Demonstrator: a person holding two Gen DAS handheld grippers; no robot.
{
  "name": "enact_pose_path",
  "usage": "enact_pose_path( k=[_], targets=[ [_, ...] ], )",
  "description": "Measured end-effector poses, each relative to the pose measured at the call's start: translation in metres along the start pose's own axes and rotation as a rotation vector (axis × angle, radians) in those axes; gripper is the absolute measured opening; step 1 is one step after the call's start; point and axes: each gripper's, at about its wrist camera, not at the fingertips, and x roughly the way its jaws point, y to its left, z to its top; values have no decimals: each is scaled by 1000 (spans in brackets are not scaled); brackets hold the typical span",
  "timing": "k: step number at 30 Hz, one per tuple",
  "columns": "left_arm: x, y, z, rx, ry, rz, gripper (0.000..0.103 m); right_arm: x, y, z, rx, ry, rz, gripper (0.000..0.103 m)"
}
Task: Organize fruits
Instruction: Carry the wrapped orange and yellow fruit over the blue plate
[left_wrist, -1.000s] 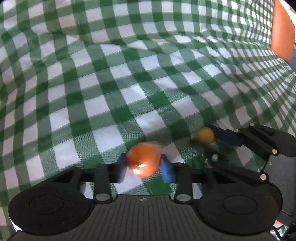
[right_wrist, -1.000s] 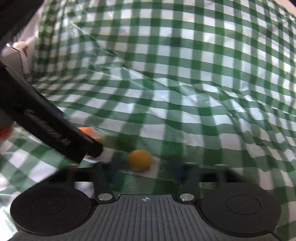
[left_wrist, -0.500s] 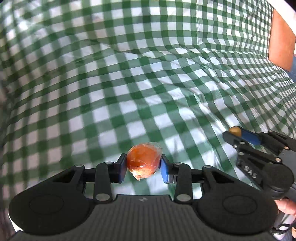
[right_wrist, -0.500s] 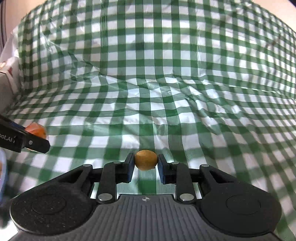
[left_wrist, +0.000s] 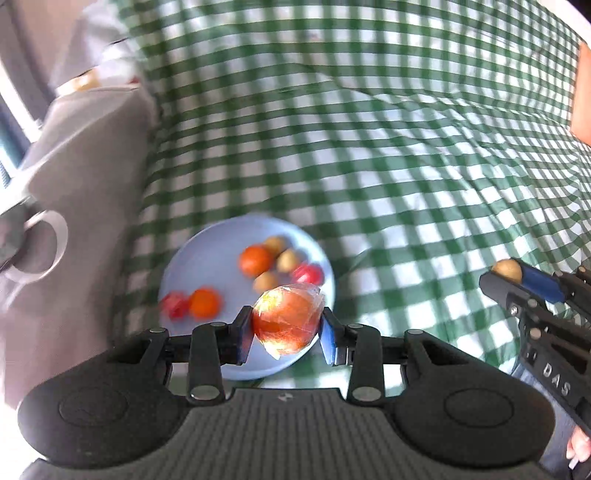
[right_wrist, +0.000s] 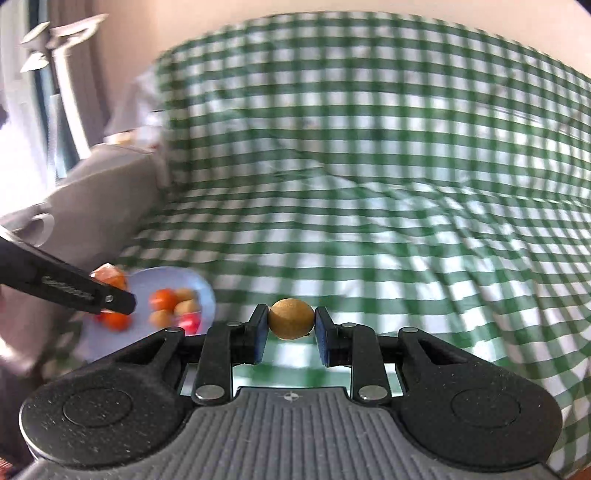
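My left gripper (left_wrist: 286, 330) is shut on an orange-red fruit in clear wrap (left_wrist: 286, 321) and holds it above the near edge of a light blue plate (left_wrist: 207, 254). The plate holds several small fruits: orange, red and tan ones (left_wrist: 255, 260). My right gripper (right_wrist: 290, 325) is shut on a small tan round fruit (right_wrist: 290, 318) and holds it above the checked cloth, right of the plate (right_wrist: 207, 295). The right gripper also shows at the right edge of the left wrist view (left_wrist: 517, 277). The left gripper shows at the left of the right wrist view (right_wrist: 110, 291).
A green and white checked cloth (left_wrist: 369, 147) covers the table. A grey padded object (left_wrist: 81, 155) stands left of the plate, with a pale ring (left_wrist: 48, 243) on it. An orange surface (left_wrist: 581, 92) is at the far right edge.
Both grippers have lifted and swung left with their fruits held. The blue plate with fruits and the grey object have come into view.
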Motion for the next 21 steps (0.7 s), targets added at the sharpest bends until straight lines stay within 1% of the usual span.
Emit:
enact_pose_path(
  k=[4,7,8,10,15,19,21],
  targets=[
    [-18,25,-24,-51,5,8,41,-24,44,-6,-47,13,66,28],
    [-22,40,-36,-80,5,16,41,-33,78,-14,-104,32,110,28],
    [-23,45,-39,-89,6,19,41,-33,78,-14,-104,32,110,28],
    [-22,54,-44,-103,10,24,41,-31,94,-17,-135,50,121,28],
    [-11,68,-44,-128,24,35,41,-21,107,-15,-165,67,123,28],
    [13,73,-37,-137,51,45,41,9,111,-11,-182,96,127,28],
    [27,74,-33,-135,67,51,41,17,113,-10,-187,105,128,28]
  ],
)
